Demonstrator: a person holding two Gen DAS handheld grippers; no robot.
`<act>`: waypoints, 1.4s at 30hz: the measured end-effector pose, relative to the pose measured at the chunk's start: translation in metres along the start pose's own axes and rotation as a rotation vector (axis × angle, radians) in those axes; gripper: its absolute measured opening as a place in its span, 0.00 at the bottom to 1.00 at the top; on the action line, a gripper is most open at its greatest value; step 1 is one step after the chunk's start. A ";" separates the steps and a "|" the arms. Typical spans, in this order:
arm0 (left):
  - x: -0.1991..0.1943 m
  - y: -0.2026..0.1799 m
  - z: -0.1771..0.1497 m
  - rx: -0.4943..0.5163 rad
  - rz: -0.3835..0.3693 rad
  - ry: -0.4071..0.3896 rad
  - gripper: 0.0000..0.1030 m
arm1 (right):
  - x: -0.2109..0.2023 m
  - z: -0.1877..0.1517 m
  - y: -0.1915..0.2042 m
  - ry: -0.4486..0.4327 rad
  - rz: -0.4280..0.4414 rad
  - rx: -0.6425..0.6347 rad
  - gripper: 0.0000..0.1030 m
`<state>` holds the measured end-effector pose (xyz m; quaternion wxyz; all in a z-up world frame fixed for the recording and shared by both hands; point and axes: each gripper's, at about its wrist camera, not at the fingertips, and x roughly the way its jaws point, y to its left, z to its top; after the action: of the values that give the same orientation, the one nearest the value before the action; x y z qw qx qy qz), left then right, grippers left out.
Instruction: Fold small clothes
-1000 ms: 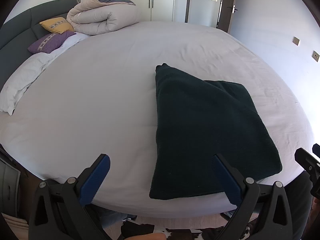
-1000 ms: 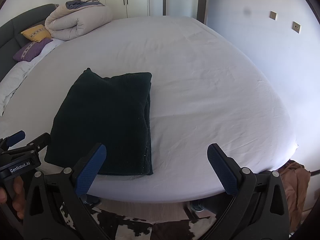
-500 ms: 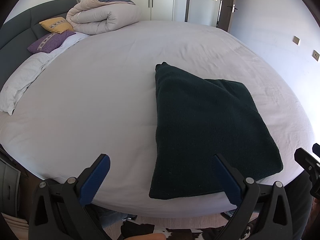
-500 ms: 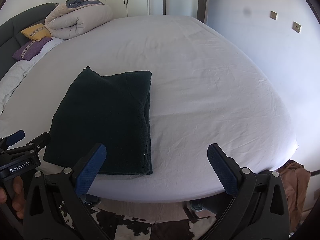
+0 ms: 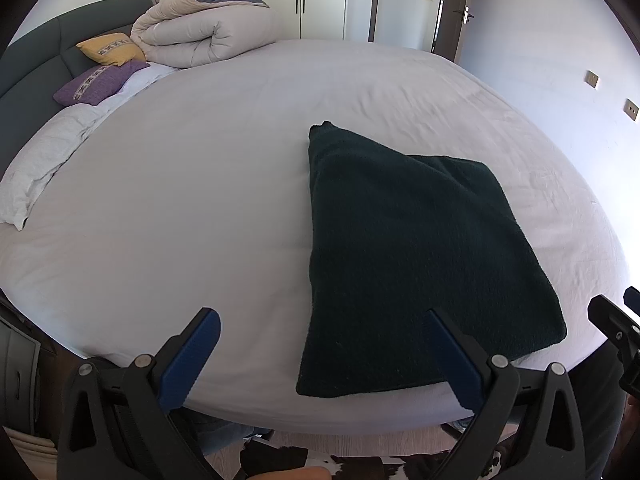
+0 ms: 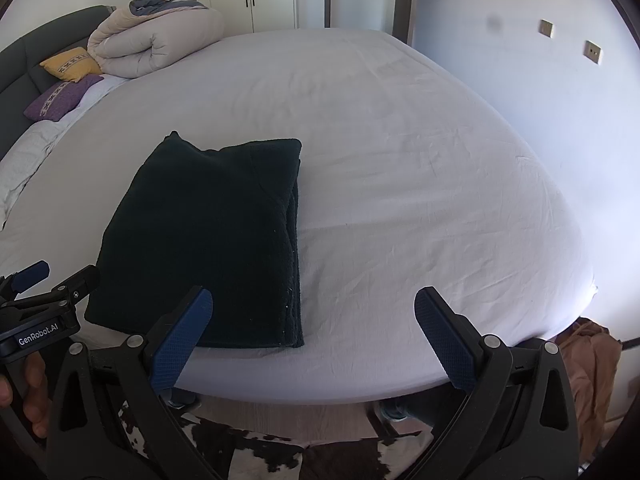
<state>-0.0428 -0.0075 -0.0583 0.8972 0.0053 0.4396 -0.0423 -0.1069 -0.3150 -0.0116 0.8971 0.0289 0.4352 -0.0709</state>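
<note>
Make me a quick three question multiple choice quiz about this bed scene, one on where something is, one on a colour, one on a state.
1. Where does the dark folded cloth lie?
A. near the bed's front edge
B. on the rolled duvet
C. on the floor

2. What colour is the cushion beside the purple cushion?
A. red
B. yellow
C. white

3. How are both hand-held grippers?
A. shut on the cloth
B. shut on the sheet
C. open, holding nothing

Answers: 1 A, it rests flat on the white sheet close to the front edge. 2 B, it is plainly yellow. 3 C, the left hand-held gripper and right hand-held gripper show wide, empty gaps.
</note>
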 end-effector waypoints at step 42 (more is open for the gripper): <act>0.007 0.001 -0.002 0.007 -0.011 0.016 1.00 | 0.004 -0.002 0.003 0.007 -0.002 0.006 1.00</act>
<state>-0.0396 -0.0072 -0.0649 0.8934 0.0064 0.4466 -0.0488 -0.1060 -0.3124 -0.0163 0.8954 0.0312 0.4381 -0.0729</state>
